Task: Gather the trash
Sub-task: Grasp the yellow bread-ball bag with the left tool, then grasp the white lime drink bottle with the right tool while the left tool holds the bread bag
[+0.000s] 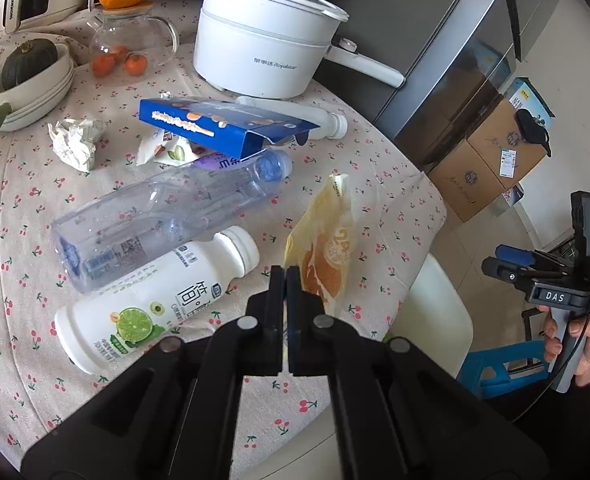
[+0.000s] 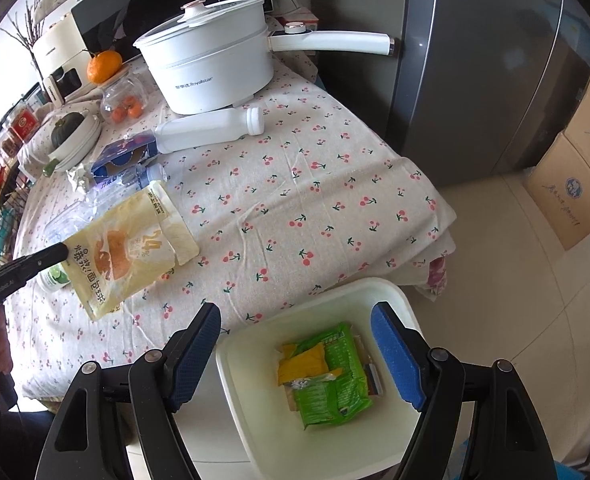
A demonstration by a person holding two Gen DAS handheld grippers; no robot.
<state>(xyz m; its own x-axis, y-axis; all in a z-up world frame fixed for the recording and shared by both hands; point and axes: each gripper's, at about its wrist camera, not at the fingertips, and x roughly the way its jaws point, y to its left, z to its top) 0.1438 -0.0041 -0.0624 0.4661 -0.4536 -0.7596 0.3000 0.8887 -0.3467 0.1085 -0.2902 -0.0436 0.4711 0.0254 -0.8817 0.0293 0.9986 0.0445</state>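
Cherry-print cloth (image 2: 295,184) covers the table, with a grey fridge (image 2: 475,72) behind its far corner. Landmark is the white electric pot (image 1: 263,48) at the back. Far left of the pot, a dark squash sits in stacked pale dishes (image 1: 31,80), and a glass jar (image 1: 131,48) beside it carries an orange on its lid. In front of the pot and to its left lies crumpled white paper (image 1: 77,142), then a blue carton (image 1: 219,124) resting over snack wrappers, with a plain white bottle (image 2: 207,128) on its side just before the pot. Nearer than these, a clear plastic bottle (image 1: 163,216) and a lime-label yogurt bottle (image 1: 151,300) lie side by side. Right of them, the yellow bread pouch (image 2: 127,252) is pinched at its near-left edge by the left gripper (image 1: 285,280), fingers closed together on the film; the pouch looks tilted. Well in front of the pot, off the table edge, stands the white bin (image 2: 255,400), holding green and yellow wrappers (image 2: 327,372). Over it hangs the right gripper (image 2: 295,356), blue pads (image 2: 395,360) wide apart, nothing between them.
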